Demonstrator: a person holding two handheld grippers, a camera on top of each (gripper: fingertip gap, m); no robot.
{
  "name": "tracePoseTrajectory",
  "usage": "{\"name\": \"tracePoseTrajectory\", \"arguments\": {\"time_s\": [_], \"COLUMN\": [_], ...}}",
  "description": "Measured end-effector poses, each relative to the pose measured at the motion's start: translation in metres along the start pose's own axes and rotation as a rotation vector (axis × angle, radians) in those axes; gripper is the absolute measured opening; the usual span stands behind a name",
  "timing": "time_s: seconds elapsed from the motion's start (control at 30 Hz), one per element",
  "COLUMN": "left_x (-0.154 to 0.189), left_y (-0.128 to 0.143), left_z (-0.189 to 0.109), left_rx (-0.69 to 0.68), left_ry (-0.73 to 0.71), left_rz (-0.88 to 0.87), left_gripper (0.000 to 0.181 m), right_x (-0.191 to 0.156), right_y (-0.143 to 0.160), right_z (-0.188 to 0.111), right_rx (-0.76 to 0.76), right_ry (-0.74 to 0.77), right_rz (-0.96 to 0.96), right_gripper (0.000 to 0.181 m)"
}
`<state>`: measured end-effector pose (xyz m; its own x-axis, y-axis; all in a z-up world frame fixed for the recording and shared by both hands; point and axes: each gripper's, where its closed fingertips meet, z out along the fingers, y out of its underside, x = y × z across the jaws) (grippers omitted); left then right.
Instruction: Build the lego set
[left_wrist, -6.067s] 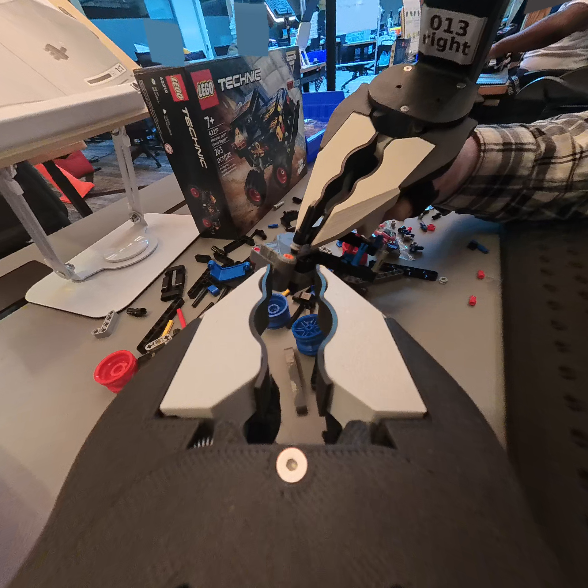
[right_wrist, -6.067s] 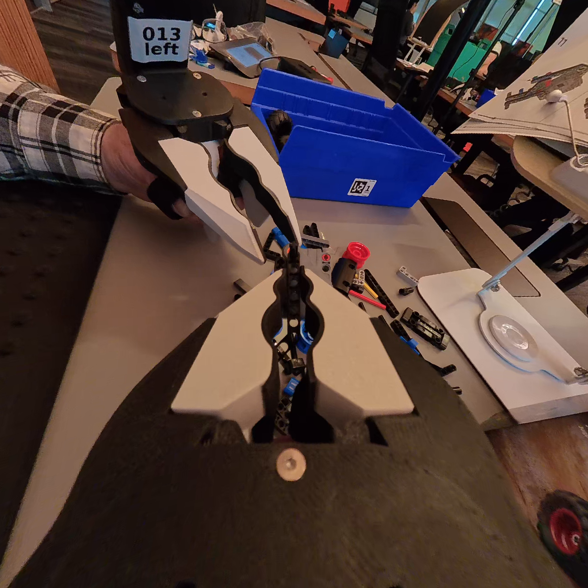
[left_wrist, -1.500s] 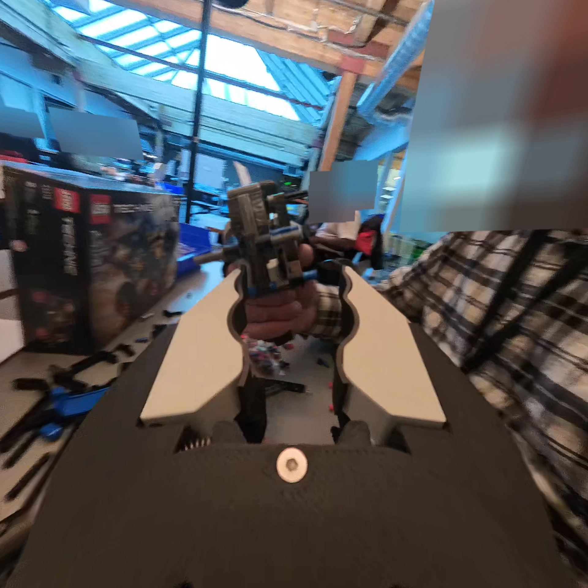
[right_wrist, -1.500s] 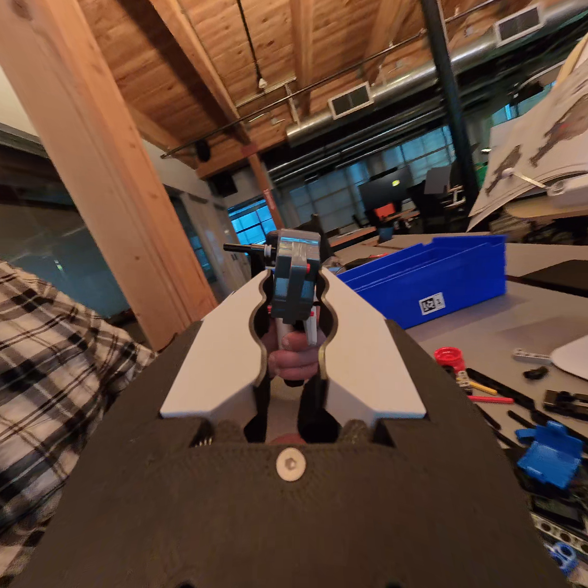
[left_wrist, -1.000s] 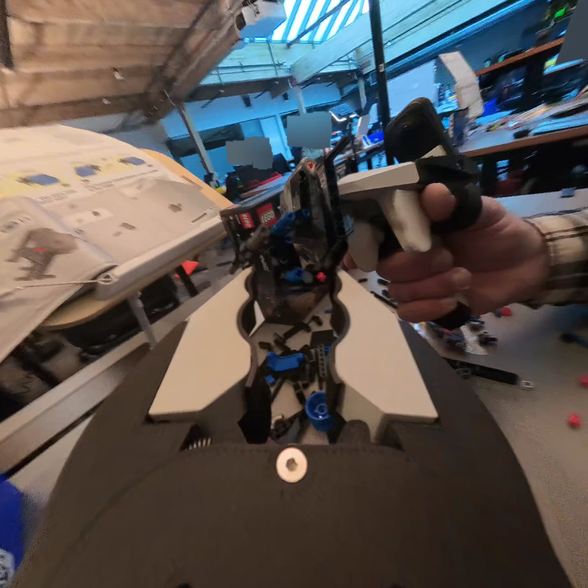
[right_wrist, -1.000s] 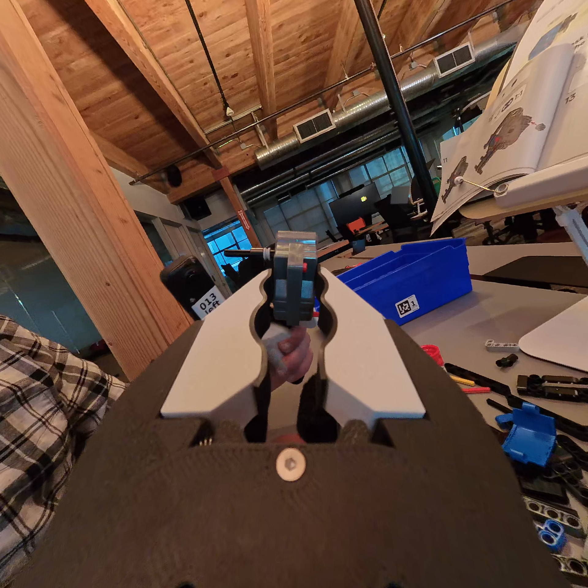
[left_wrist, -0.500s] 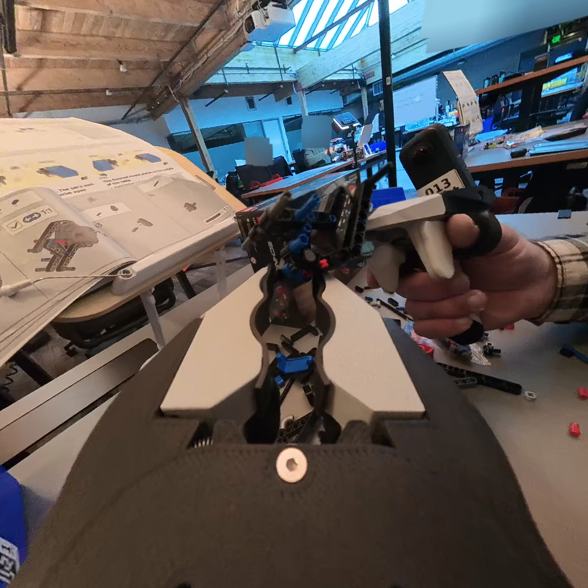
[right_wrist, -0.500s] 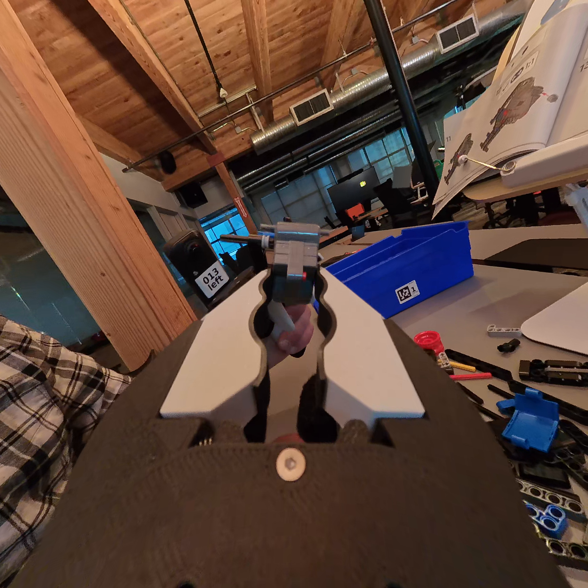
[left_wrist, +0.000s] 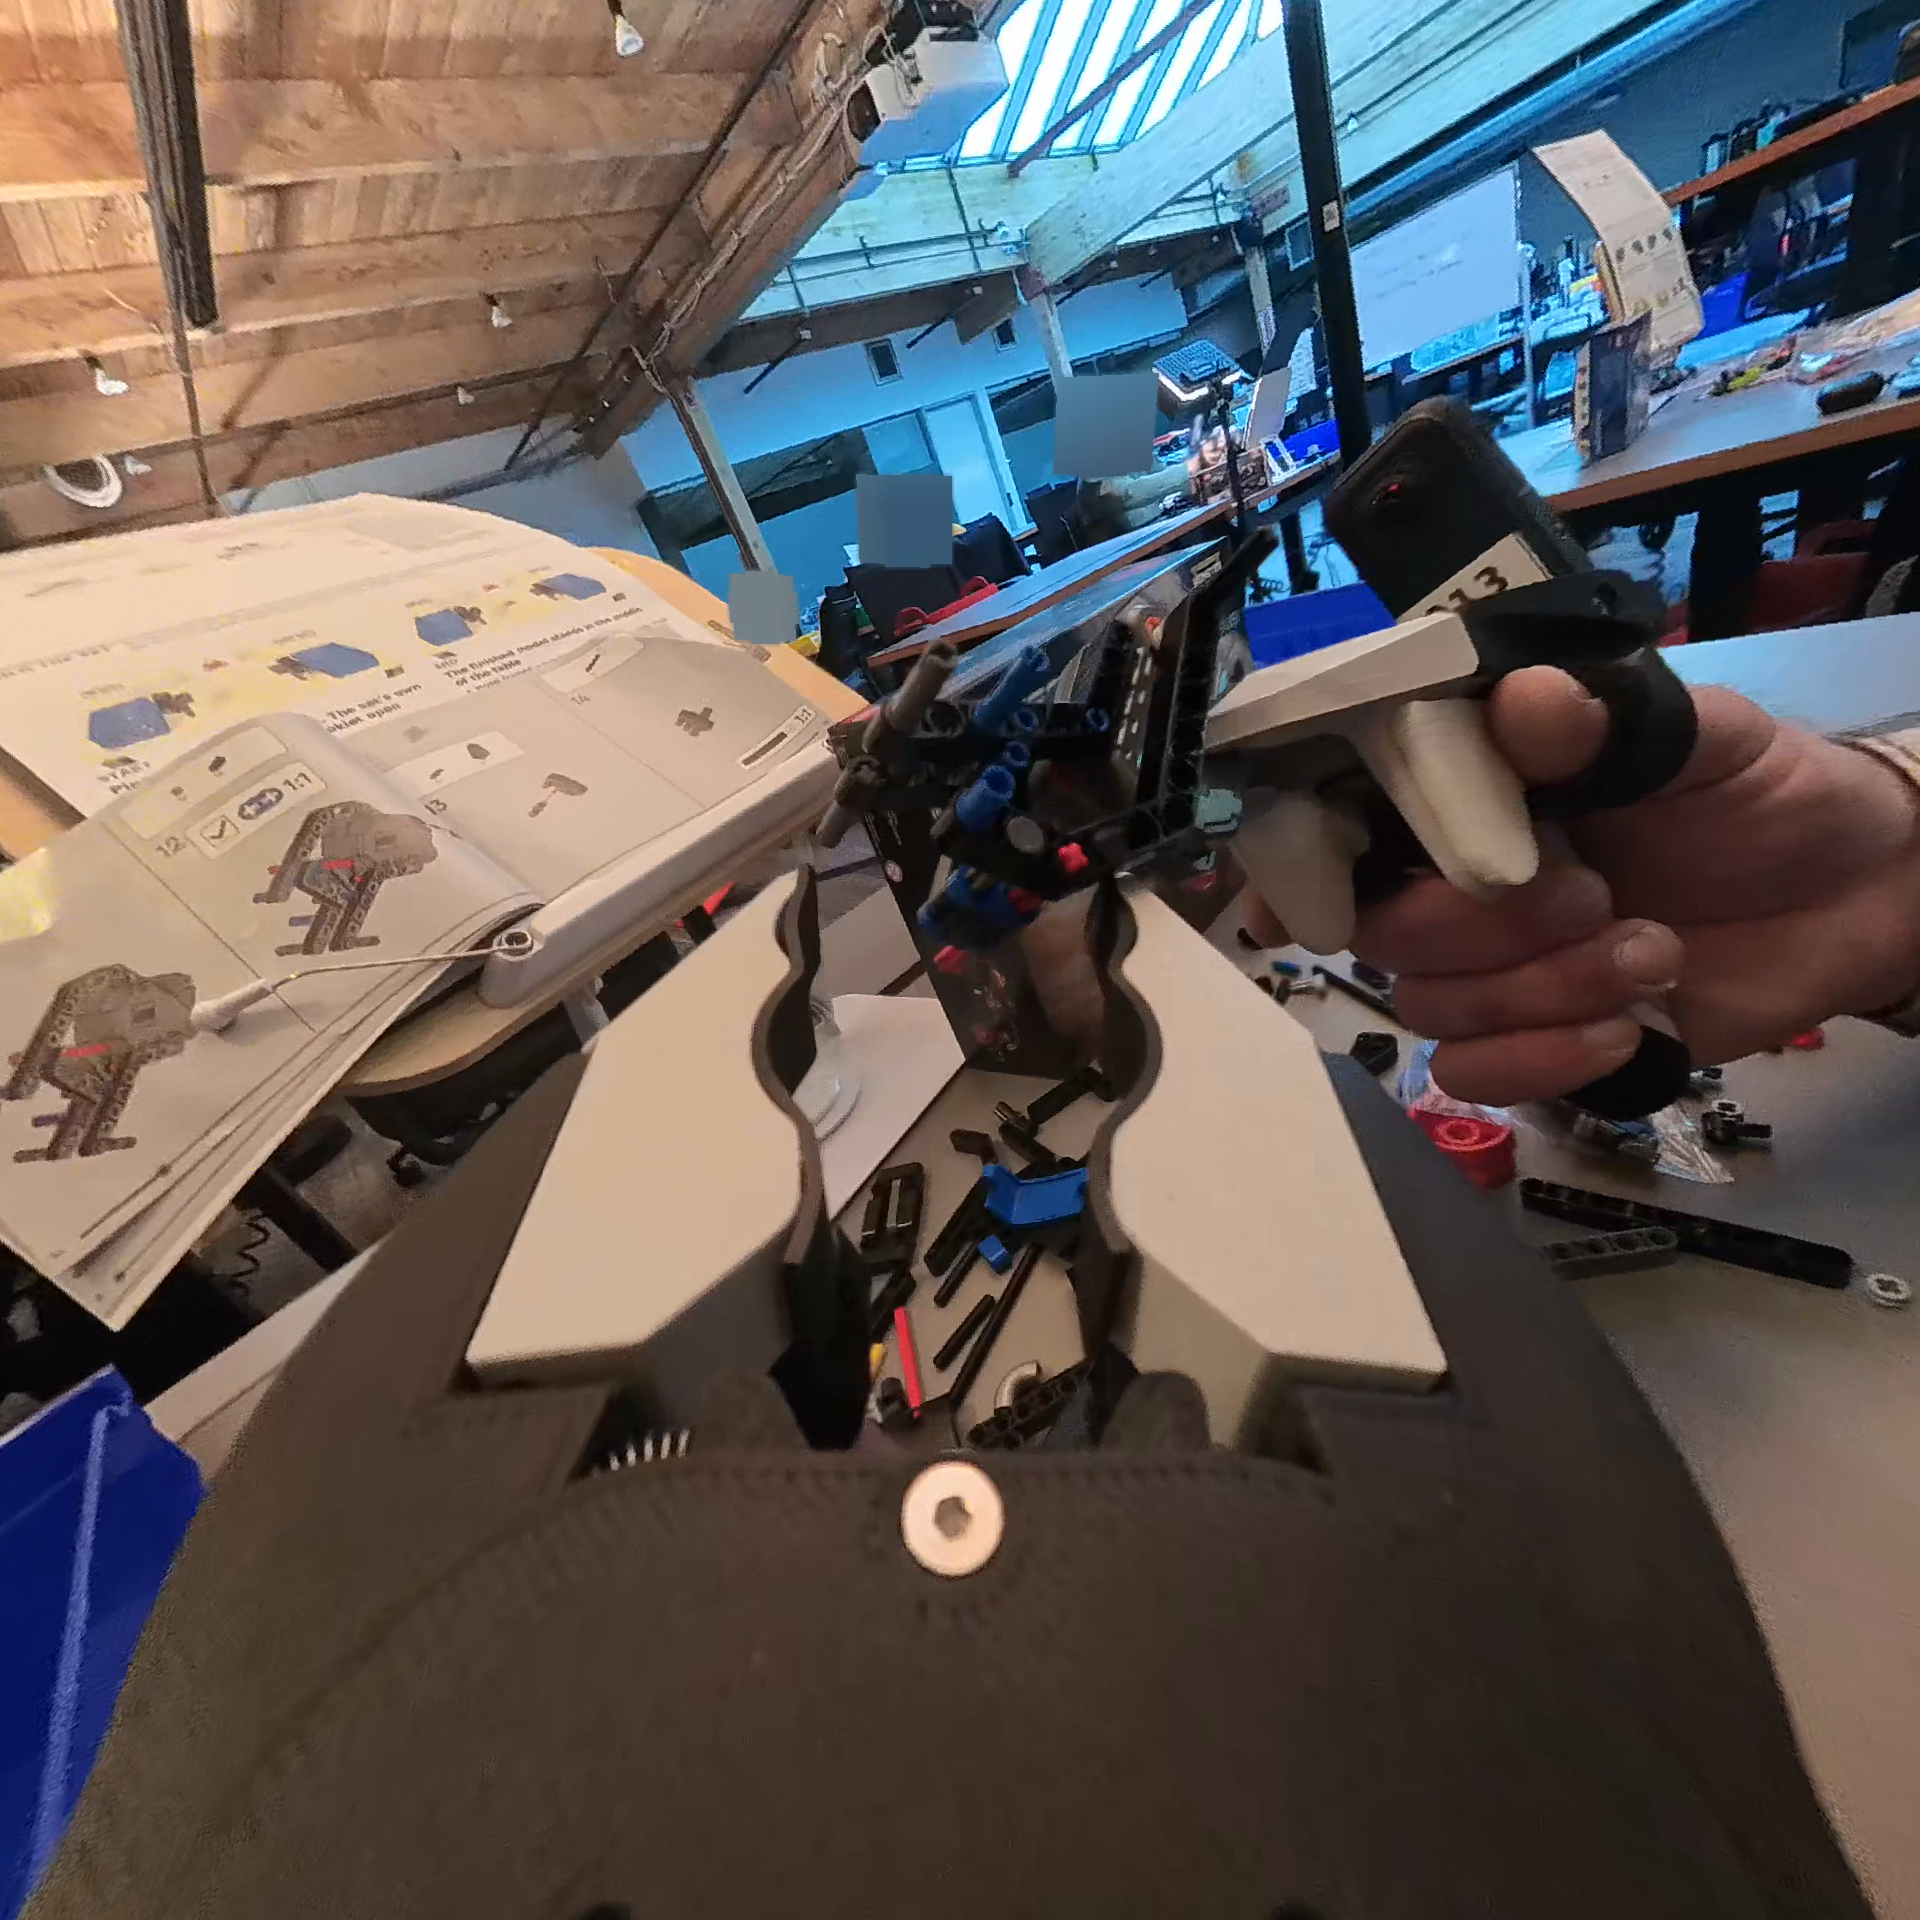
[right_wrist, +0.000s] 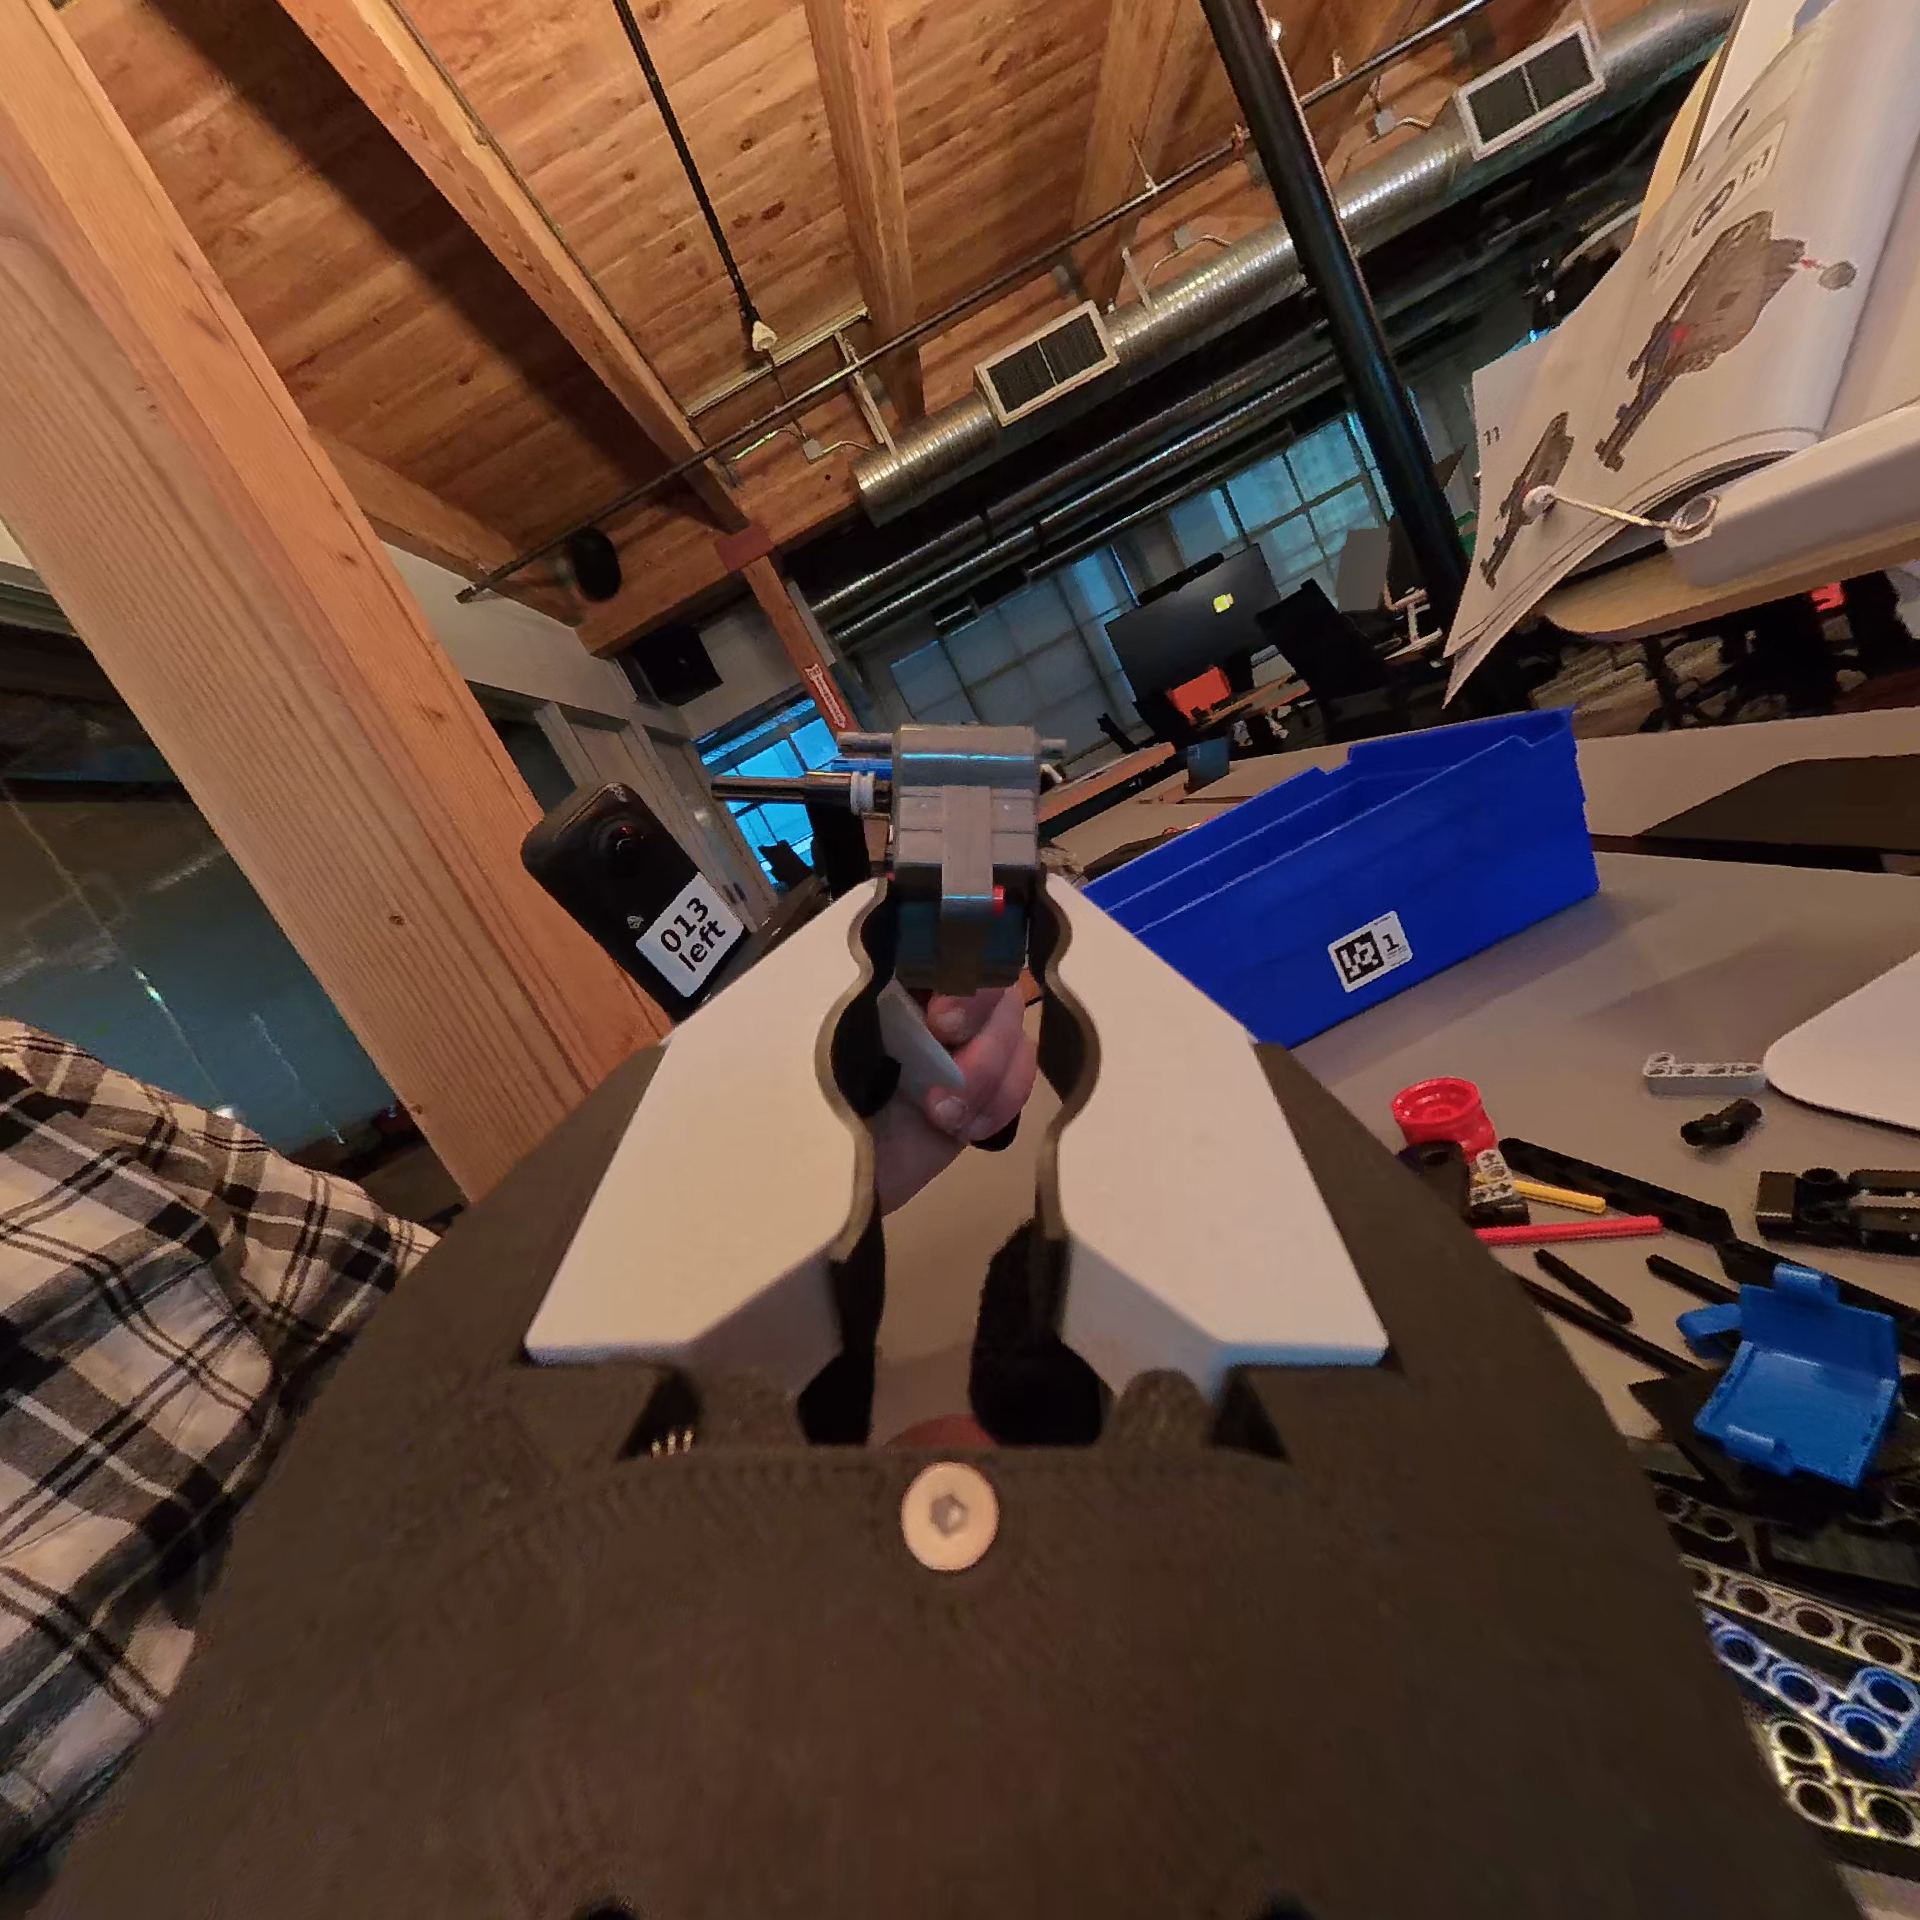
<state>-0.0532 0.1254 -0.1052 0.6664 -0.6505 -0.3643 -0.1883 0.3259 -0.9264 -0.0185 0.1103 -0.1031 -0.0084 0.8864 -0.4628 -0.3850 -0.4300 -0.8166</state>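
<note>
Grey surface (left_wrist: 1714, 1382) litter lies below; the right gripper (right_wrist: 961, 914) clamps the lego assembly (left_wrist: 1039, 790) mid-frame, the left gripper (left_wrist: 951, 904) gaping beneath. Light, rigid, pins fragile: grip its beams.

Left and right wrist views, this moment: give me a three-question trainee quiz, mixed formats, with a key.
1. True or false: the left gripper is clamped on the lego assembly.
2. Multiple choice: what holds the lego assembly up off the table? A) the right gripper B) the blue bin C) the instruction booklet
3. Fill in: in the left wrist view, the loose blue piece lies on the table among ____ beams and pins.

Key
1. False. Its jaws stand apart, with the assembly just beyond the tips.
2. A. Its jaws are closed on the grey end of the assembly.
3. black
</note>
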Motion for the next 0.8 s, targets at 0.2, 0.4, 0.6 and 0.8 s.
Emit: {"name": "tracePoseTrajectory", "arguments": {"time_s": [0.2, 0.4, 0.6, 0.8], "left_x": [-0.002, -0.004, 0.004, 0.008], "left_y": [-0.007, -0.005, -0.003, -0.008], "left_z": [-0.003, -0.002, -0.002, 0.0], "left_rx": [0.018, 0.007, 0.002, 0.0], "left_ry": [-0.026, -0.042, -0.046, -0.069], "left_rz": [0.062, 0.051, 0.097, 0.189], "left_gripper": [0.019, 0.034, 0.059, 0.044], "right_x": [-0.001, 0.002, 0.008, 0.007], "right_y": [0.008, 0.002, -0.002, 0.007], "right_z": [0.001, -0.001, -0.005, -0.001], "right_rx": [-0.036, -0.016, 0.008, -0.031], "right_ry": [-0.027, 0.01, 0.039, 0.0], "right_rz": [0.029, -0.026, -0.015, 0.049], "right_gripper": [0.023, 0.023, 0.023, 0.023]}}
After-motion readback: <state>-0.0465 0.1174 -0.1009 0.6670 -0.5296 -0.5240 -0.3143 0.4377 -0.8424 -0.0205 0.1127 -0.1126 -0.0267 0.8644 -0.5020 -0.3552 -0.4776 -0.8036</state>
